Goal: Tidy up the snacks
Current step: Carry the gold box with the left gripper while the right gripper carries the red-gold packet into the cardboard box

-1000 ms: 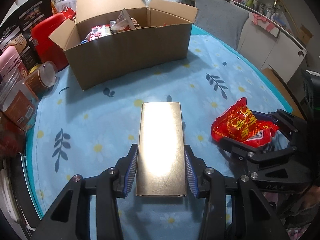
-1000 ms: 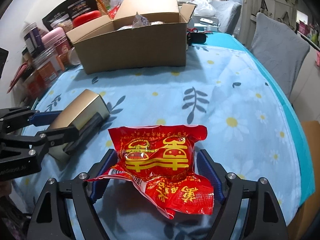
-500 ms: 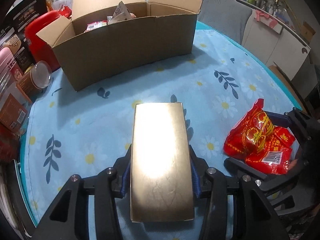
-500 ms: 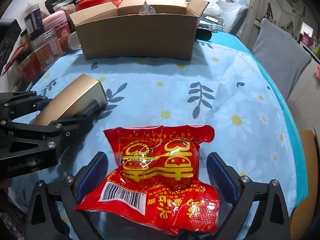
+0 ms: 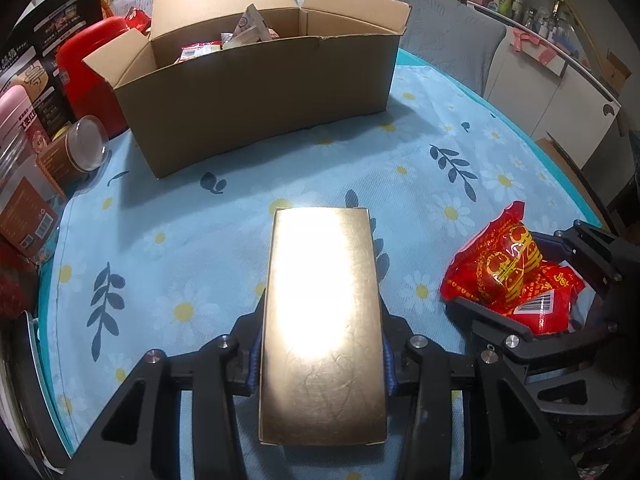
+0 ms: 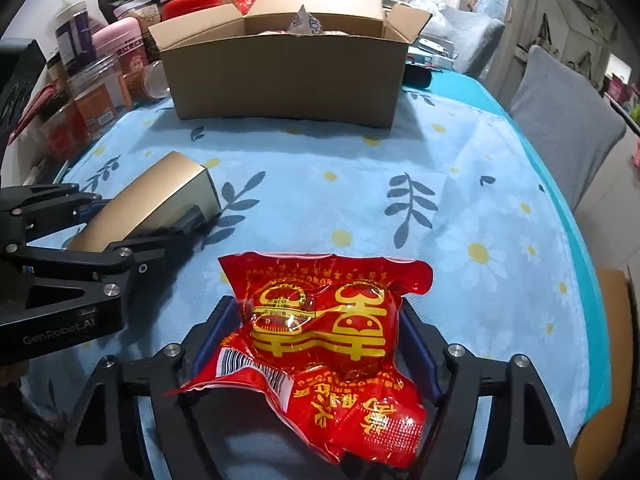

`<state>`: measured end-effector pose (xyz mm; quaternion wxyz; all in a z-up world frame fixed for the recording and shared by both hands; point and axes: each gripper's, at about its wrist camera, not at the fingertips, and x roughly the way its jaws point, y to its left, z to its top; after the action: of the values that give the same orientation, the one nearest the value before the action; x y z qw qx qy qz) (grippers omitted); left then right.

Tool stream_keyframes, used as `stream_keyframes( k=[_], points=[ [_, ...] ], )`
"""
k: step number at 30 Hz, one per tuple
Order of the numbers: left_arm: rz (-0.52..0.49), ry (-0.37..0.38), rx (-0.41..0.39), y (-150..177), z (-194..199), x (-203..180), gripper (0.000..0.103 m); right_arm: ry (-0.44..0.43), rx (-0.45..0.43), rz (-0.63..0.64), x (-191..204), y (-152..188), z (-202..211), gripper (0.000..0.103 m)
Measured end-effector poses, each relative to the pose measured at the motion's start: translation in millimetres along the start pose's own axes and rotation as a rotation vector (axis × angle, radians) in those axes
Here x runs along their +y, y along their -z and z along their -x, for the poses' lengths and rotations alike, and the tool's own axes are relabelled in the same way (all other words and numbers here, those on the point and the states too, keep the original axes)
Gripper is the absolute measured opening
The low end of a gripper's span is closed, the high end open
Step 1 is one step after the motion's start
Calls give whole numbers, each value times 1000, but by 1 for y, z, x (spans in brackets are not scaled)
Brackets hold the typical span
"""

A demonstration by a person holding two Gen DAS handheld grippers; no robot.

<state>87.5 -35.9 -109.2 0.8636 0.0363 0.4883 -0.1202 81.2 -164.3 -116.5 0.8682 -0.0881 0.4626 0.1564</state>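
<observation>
Left wrist view: left tongs clamp a gold box near the tabletop's front edge; its glossy sides could slip. To the right, right tongs have just been closing around a red snack packet; the soft film could crumple or slide free. A cardboard carton waits at the far edge.
</observation>
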Motion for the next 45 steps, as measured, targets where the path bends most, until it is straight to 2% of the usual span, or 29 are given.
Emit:
stream_keyframes(
  k=[13,24,31,45],
  points=[
    [51,18,-12,10,17,2,43,-87,-38,-23,4,5,12,76],
    [75,0,-98,8,52,10,43,-154,-98,5,19,-4,34,76],
    [82,6,-184,-8,75,11,43,-187,-156,20,22,-23,53,76],
    [60,-16,-338,-59,112,13,43,-169,-277,57,16,-73,82,76]
  ],
)
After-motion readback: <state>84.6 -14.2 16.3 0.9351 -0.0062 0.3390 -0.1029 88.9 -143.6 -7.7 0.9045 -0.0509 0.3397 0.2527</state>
